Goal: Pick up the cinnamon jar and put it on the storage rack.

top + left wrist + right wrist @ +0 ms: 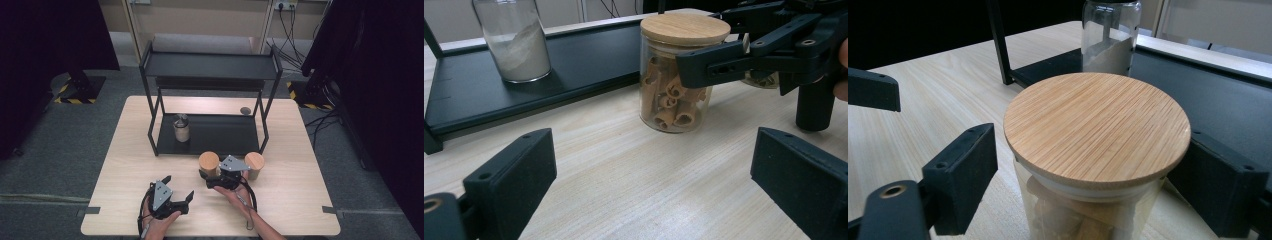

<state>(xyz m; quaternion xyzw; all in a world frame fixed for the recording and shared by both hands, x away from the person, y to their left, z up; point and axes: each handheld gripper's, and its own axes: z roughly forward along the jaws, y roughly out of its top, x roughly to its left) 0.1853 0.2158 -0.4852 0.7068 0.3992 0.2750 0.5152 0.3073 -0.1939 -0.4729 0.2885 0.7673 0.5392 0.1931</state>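
No label or writing shows on any jar. My right gripper [209, 176] brackets the upright pasta jar [208, 164], which stands on the table [125, 165] just in front of the black shelf's [210, 131] lower tray. Its jaws sit either side of the glass under the wooden lid [1097, 129]; I cannot tell whether the pads press. My left gripper [176, 189] rests nearer, jaws wide and empty. The left gripper view shows rolled pasta inside; the high view shows a second wooden-lidded jar [254, 164] to the right and a powder jar [181, 128] on the tray.
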